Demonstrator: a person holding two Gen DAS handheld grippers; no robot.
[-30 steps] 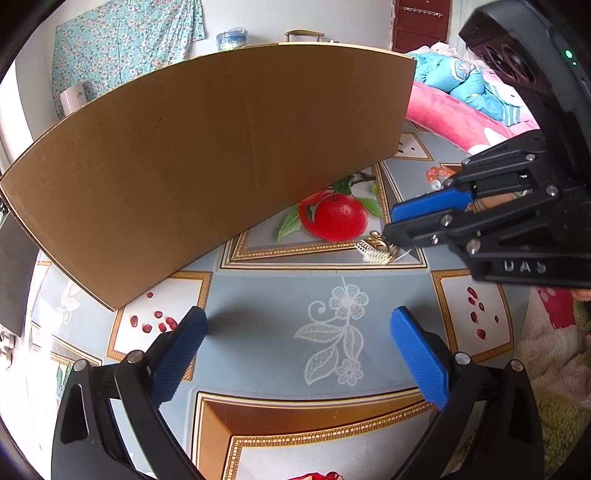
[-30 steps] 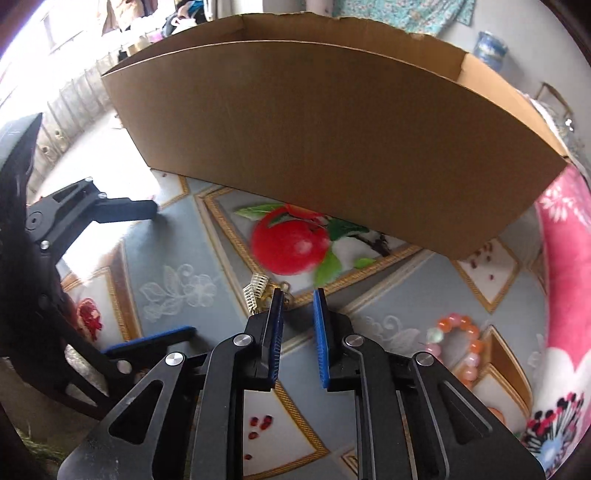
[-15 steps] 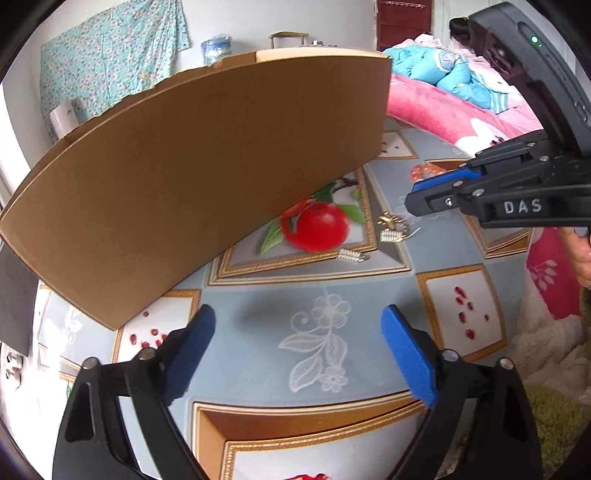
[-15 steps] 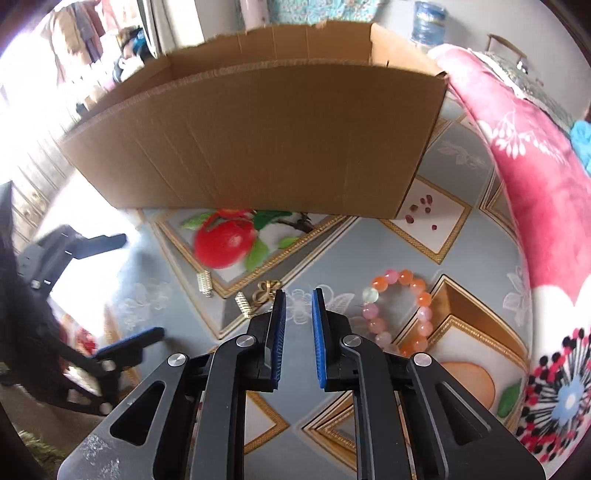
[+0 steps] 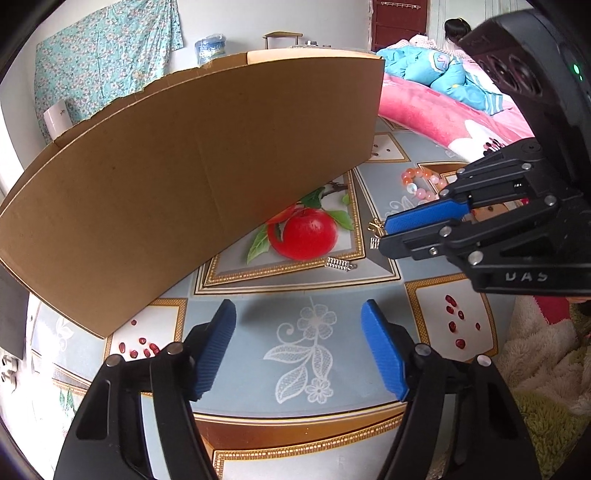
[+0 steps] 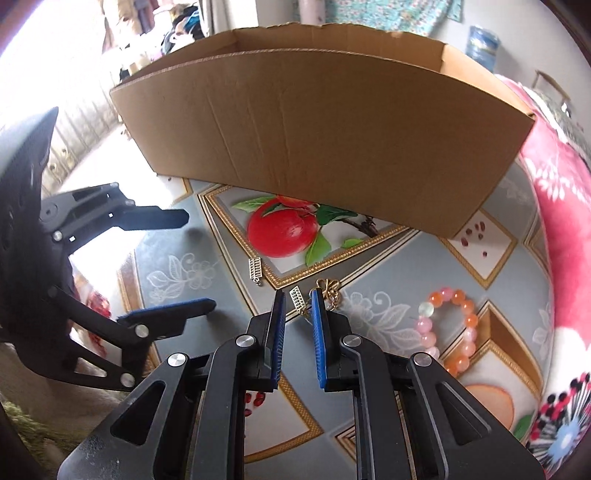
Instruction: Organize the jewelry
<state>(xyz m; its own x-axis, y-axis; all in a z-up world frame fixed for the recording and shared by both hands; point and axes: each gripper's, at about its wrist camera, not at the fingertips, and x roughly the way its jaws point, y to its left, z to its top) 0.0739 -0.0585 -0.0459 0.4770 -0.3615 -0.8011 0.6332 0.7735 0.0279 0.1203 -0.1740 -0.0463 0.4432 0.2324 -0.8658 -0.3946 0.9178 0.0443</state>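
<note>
Two small gold ladder-shaped earring pieces lie on the apple-print tablecloth [image 5: 295,306]. One earring piece [image 5: 340,264] [image 6: 255,267] lies alone below the printed apple. The other earring piece [image 6: 297,297], with a gold chain clasp [image 6: 328,291] beside it, lies on the cloth at the tips of my right gripper [image 6: 297,301] [image 5: 384,240], whose jaws stand narrowly apart and press on nothing. An orange and pink bead bracelet [image 6: 459,296] [image 5: 421,192] lies further right. My left gripper [image 5: 299,332] [image 6: 199,262] hovers over bare cloth, jaws closing with nothing between them.
A big open cardboard box [image 5: 184,166] [image 6: 332,129] stands right behind the jewelry. Pink bedding [image 6: 561,221] runs along the right side, and a fluffy rug [image 5: 546,369] lies by the table's near edge. A person sits far back [image 5: 454,27].
My right gripper swung away toward the bracelet, then came back low over the earring pieces. One ladder piece now lies apart from the other. My left jaws have narrowed.
</note>
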